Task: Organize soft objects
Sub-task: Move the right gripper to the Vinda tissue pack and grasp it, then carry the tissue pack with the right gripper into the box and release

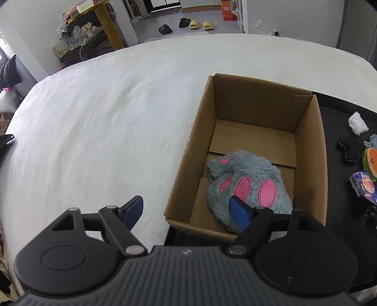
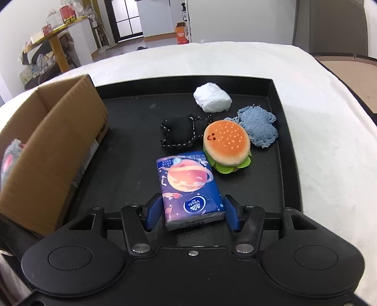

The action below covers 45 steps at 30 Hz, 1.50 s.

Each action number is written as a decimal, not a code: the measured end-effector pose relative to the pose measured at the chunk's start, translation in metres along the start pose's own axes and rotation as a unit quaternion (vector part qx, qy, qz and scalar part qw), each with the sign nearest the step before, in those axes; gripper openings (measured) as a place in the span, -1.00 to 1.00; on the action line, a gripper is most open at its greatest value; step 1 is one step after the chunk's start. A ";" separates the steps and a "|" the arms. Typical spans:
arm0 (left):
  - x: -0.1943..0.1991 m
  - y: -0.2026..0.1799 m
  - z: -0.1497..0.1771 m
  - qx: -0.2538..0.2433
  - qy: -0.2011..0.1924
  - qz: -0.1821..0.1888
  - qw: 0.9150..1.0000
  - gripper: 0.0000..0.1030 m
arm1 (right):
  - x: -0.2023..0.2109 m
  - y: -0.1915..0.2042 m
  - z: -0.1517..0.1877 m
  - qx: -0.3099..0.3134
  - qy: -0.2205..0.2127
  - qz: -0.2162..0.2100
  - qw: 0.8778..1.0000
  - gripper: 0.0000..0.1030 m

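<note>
In the right wrist view a blue tissue pack (image 2: 188, 186) with a planet print lies on the black tray (image 2: 132, 113). My right gripper (image 2: 193, 206) is shut on its near end, one blue pad against each side. Behind it are a burger plush (image 2: 226, 146), a black stitched plush (image 2: 181, 134), a denim patch (image 2: 259, 129) and a white wad (image 2: 212, 96). The cardboard box (image 1: 186, 169) holds a grey plush with pink pads (image 1: 249, 183). My left gripper (image 1: 186, 204) hangs open over the box's near left corner, holding nothing.
Box (image 2: 59, 141) and tray rest on a white fleecy cover (image 1: 106, 117). The box stands on the tray's left part. Beyond the cover are the floor with slippers (image 1: 200, 24), a cluttered yellow table (image 1: 94, 21) and an orange carton (image 2: 181, 33).
</note>
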<state>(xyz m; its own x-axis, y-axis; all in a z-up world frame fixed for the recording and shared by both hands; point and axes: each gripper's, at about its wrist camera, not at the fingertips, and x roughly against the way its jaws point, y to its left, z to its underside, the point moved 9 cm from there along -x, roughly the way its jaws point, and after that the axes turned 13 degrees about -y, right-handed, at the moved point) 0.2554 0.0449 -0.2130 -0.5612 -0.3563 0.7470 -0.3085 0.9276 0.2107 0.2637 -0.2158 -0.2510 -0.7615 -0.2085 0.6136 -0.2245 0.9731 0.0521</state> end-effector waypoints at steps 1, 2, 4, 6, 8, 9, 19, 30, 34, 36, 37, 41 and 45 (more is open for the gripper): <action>0.001 0.000 0.000 0.000 -0.001 0.002 1.000 0.52 | 0.002 0.002 -0.002 0.004 -0.003 0.000 1.000 0.04; 0.002 0.001 0.000 0.001 -0.002 0.003 1.000 0.52 | 0.005 0.003 -0.004 0.007 -0.005 -0.001 1.000 0.03; 0.004 0.001 -0.001 0.003 -0.005 0.007 1.000 0.52 | 0.011 0.006 -0.009 0.010 -0.012 -0.002 1.000 0.02; 0.005 0.003 -0.001 0.007 -0.007 0.010 1.000 0.52 | 0.015 0.009 -0.014 0.021 -0.019 -0.001 1.000 0.01; 0.006 0.005 -0.001 0.010 -0.008 0.013 1.000 0.52 | 0.017 0.012 -0.020 0.032 -0.023 0.002 0.999 0.00; 0.006 0.005 -0.002 0.012 -0.009 0.015 1.000 0.52 | 0.020 0.013 -0.023 0.035 -0.025 0.003 0.999 0.00; 0.009 0.010 -0.002 0.029 -0.016 0.036 0.999 0.52 | 0.045 0.021 -0.052 0.060 -0.052 0.014 0.997 -0.01; 0.007 0.019 -0.003 0.062 -0.023 0.057 0.996 0.46 | 0.065 0.049 -0.090 0.070 -0.084 0.003 0.994 -0.01; 0.007 0.020 -0.003 0.065 -0.028 0.067 0.995 0.35 | 0.071 0.065 -0.105 0.077 -0.096 -0.006 0.992 -0.01; 0.006 0.022 -0.002 0.071 -0.026 0.069 0.995 0.21 | 0.073 0.074 -0.112 0.081 -0.102 -0.010 0.991 0.00; 0.004 0.022 -0.002 0.074 -0.024 0.072 0.994 0.11 | 0.073 0.078 -0.116 0.082 -0.103 -0.012 0.991 0.00; 0.000 0.022 0.001 0.082 -0.013 0.086 0.993 -0.14 | 0.074 0.095 -0.125 0.094 -0.111 -0.025 0.989 0.00; -0.002 0.026 0.003 0.093 -0.010 0.089 0.992 -0.32 | 0.072 0.113 -0.129 0.109 -0.108 -0.033 0.988 0.00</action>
<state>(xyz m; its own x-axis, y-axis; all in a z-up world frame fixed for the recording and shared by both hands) 0.2466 0.0699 -0.2110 -0.6340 -0.1924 0.7490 -0.3378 0.9402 -0.0443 0.2620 -0.1078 -0.0989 -0.8477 -0.3105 0.4301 -0.3862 0.9171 -0.0992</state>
